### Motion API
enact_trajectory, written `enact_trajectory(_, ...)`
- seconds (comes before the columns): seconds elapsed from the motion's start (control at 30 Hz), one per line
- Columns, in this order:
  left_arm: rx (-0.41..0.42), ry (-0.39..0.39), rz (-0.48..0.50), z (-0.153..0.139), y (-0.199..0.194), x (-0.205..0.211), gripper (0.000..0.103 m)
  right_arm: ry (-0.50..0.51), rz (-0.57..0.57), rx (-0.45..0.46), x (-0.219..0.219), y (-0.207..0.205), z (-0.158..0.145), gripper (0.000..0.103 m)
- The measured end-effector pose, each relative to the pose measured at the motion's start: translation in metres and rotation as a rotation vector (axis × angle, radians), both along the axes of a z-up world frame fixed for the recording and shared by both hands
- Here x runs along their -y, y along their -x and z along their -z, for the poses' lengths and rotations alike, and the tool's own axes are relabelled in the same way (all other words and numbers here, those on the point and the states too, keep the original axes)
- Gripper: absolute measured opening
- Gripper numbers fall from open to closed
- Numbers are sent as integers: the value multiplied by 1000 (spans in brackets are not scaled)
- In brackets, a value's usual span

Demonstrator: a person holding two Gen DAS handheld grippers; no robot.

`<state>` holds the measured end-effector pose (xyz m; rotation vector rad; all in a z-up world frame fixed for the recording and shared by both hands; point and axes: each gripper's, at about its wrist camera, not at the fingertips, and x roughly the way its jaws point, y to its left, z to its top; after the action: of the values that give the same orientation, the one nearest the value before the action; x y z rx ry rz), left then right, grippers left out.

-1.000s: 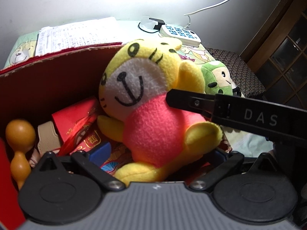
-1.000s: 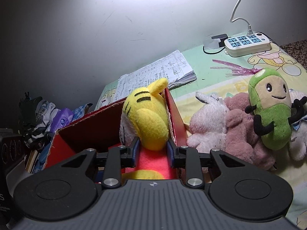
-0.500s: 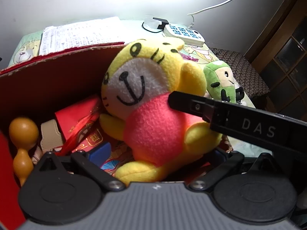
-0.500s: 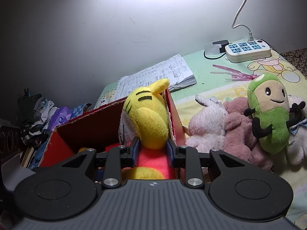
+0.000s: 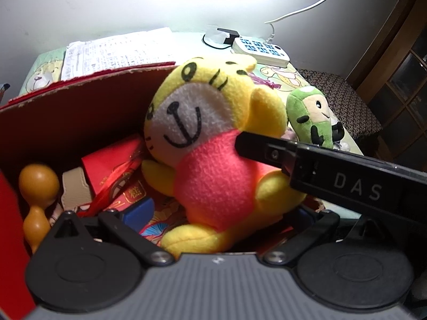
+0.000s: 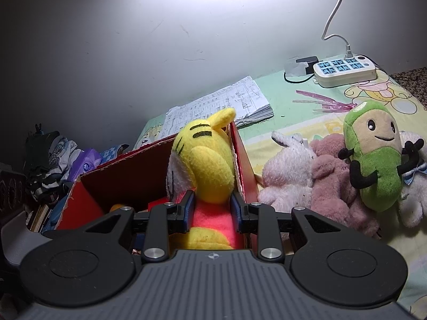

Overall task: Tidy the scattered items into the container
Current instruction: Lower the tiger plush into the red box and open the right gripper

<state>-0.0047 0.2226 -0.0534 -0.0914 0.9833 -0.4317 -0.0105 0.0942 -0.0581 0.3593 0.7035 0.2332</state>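
Left wrist view: yellow tiger plush (image 5: 210, 144) in a red shirt at centre frame, sitting inside the red cardboard box (image 5: 66, 112) on red packets, beside a brown gourd (image 5: 37, 194) at lower left. Right gripper (image 5: 267, 152) entering from the right edge, one black finger pressed across the plush's side. Left gripper's own fingertips hidden beneath the plush at the bottom; opening not discernible. Green pea-pod plush (image 5: 312, 117) outside the box, right of centre.

Right wrist view: right gripper (image 6: 212, 208) at lower centre, clamped tight on the tiger plush (image 6: 208, 165), blue pads dented into the fabric. Plush against the box's right wall (image 6: 244, 165). Pink and white plush toys (image 6: 307, 176) loose on the bedsheet, right of frame.

Step in hand, judged: placing the tiger plush into the box. Next move likely calls for releasing the grip, withdrawing clear of the wall, then reaching right for the loose toys.
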Motion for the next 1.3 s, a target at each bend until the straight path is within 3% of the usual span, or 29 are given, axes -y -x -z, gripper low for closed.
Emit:
enact_trajectory(0.37,16,-21,-30,0,4,3,103,-20,-4,21,3,4,1,29)
enact_trajectory(0.53,-25,19,-63,4,2,-1,103,-7,-9,42,1,7,2,29)
enact_trajectory(1.3,59,-21,-114,2,16,7,103,-49,-16,114,6,16,10,29)
